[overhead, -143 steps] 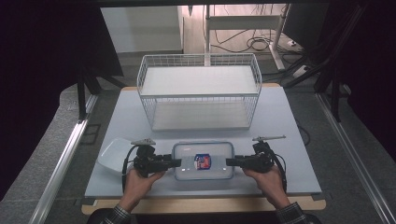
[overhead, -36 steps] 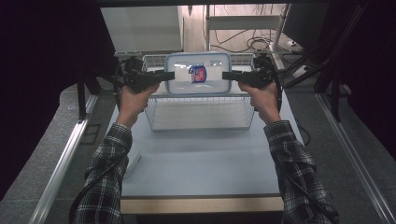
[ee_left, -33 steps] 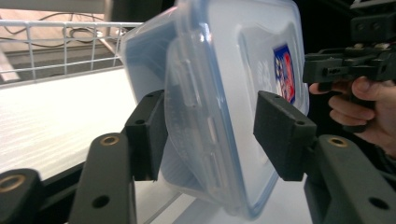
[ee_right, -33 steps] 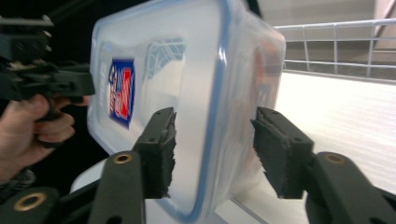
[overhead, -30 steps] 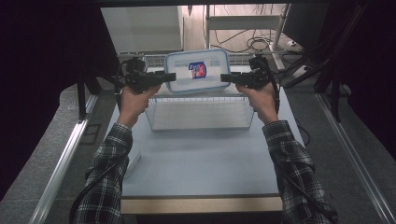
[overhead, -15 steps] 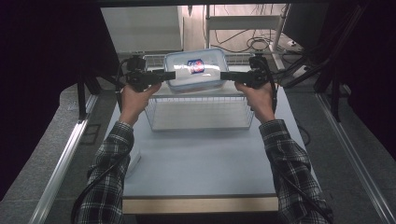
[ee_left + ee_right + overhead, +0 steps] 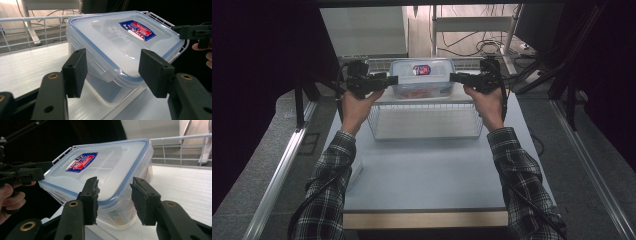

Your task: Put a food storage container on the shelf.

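A clear plastic container (image 7: 422, 80) with a blue-rimmed lid and a red and blue label stands on the white ribbed deck of a wire rack (image 7: 427, 122) at the far end of the table. My left gripper (image 7: 391, 80) is at its left end and my right gripper (image 7: 453, 76) at its right end, both level. In the left gripper view the container (image 7: 117, 47) lies just beyond my left gripper (image 7: 115, 72), pads clear of it. The right gripper view has the container (image 7: 107, 172) behind my right gripper (image 7: 113, 200), also untouched. Both pairs of jaws have just been closing, still apart.
The rack (image 7: 30, 22) has a low wire rail round its deck. A grey table top (image 7: 427, 175) stretches between the rack and the wooden front edge. A white dish (image 7: 355, 170) peeks out beside the left sleeve. Cables and a stand lie behind the rack.
The container went from the table's front up to the rack. In the last second its lid tipped from facing the camera to nearly flat as it settled; the hands stayed put.
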`<state>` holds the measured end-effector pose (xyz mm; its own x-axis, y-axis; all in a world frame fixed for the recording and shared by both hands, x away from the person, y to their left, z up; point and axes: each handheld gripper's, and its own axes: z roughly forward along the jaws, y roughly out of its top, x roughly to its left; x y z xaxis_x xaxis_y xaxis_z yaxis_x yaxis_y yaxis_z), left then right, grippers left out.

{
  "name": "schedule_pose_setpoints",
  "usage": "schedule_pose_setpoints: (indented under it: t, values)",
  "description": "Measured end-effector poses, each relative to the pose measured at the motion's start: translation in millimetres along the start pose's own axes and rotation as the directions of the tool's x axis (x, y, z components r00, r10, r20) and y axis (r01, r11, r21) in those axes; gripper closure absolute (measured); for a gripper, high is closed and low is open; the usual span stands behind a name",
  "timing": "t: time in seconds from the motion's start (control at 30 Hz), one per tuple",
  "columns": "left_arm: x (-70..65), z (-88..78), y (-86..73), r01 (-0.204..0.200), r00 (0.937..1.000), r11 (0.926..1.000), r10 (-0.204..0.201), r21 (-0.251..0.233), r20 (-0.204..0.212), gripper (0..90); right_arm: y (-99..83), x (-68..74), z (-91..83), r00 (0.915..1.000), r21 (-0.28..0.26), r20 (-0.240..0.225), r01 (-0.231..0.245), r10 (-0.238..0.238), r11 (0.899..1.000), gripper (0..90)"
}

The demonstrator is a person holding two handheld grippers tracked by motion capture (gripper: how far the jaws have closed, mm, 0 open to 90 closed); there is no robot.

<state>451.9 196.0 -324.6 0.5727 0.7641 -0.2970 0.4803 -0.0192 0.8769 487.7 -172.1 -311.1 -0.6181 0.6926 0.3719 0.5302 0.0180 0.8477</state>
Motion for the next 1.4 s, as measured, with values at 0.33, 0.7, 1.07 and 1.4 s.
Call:
schedule_pose_setpoints:
  t: [0.33, 0.7, 1.07, 1.4]
  values:
    - [-16.5, -22.3, -12.7, -0.097, 0.9935, 0.9953, 0.096, 0.008, 0.061, 79.2, -5.3, 10.7, -16.8, 0.9873, 0.013, 0.019, 0.158, -0.158, 0.987, 78.5]
    - [-16.1, 1.0, -26.4, -0.129, 0.9916, 0.9857, 0.128, 0.108, 0.019, 84.2, -25.3, 22.1, 0.7, 0.9674, 0.104, -0.001, 0.252, -0.253, 0.962, 84.8]
    - [-16.5, 2.1, -31.2, -0.114, 0.9922, 0.9876, 0.108, 0.108, 0.062, 79.4, -28.9, 24.9, 5.3, 0.9685, 0.102, -0.008, 0.249, -0.249, 0.963, 81.6]
    - [-32.7, -9.4, -51.7, -0.171, 0.9836, 0.9790, 0.163, 0.110, 0.077, 53.6, -49.5, 38.4, -6.4, 0.9575, 0.096, -0.046, 0.288, -0.285, 0.953, 61.4]
